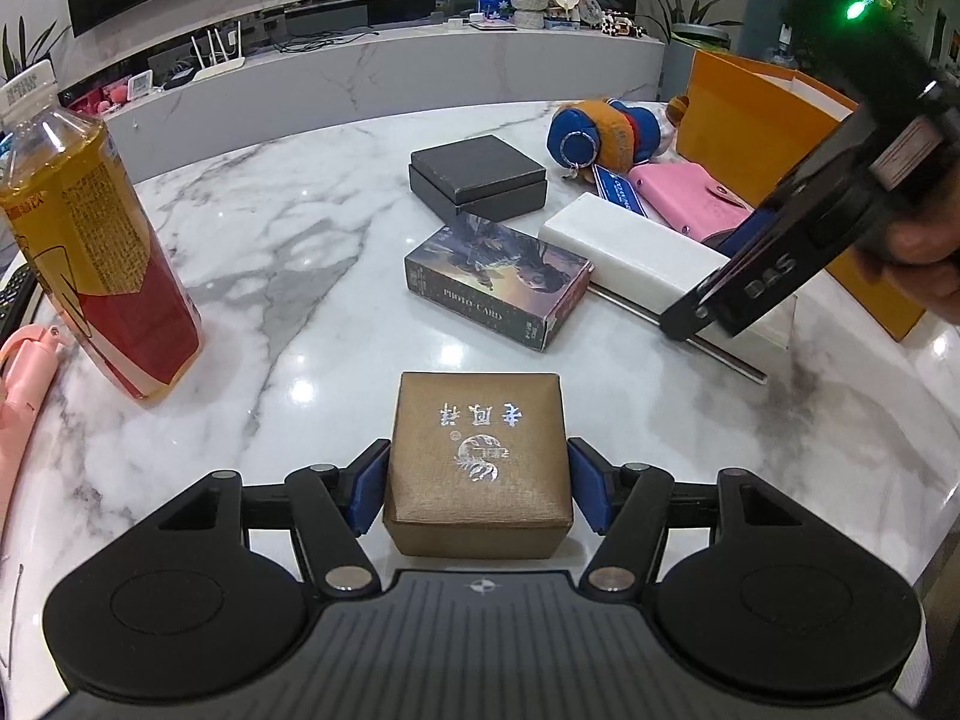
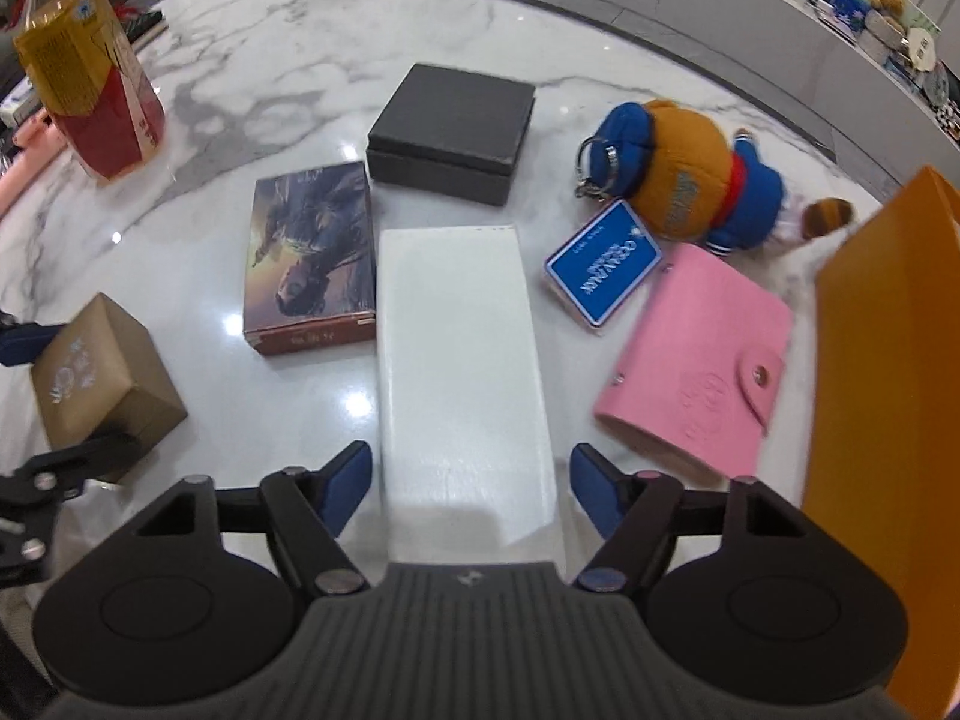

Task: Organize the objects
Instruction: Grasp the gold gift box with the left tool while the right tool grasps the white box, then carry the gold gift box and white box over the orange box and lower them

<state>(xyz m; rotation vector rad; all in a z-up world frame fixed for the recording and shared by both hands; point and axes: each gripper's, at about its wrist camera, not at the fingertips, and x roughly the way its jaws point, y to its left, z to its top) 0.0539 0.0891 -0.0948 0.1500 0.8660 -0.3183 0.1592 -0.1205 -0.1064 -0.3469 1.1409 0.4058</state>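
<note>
Left wrist view: I've got the left gripper [image 1: 478,489] straddling the brown box [image 1: 477,462] on the marble table [image 1: 270,276], blue pads right at both sides, though I can't tell if they actually press; photo-card box [image 1: 495,285], black box [image 1: 478,177] and white box [image 1: 636,255] sit beyond, tea bottle [image 1: 90,252] far left. Right wrist view: right gripper [image 2: 470,480] hangs over the near end of the white box [image 2: 462,372], jaws apart with gaps either side; pink wallet [image 2: 696,360] and orange bag [image 2: 894,420] lie right, plush toy [image 2: 690,192] behind.
</note>
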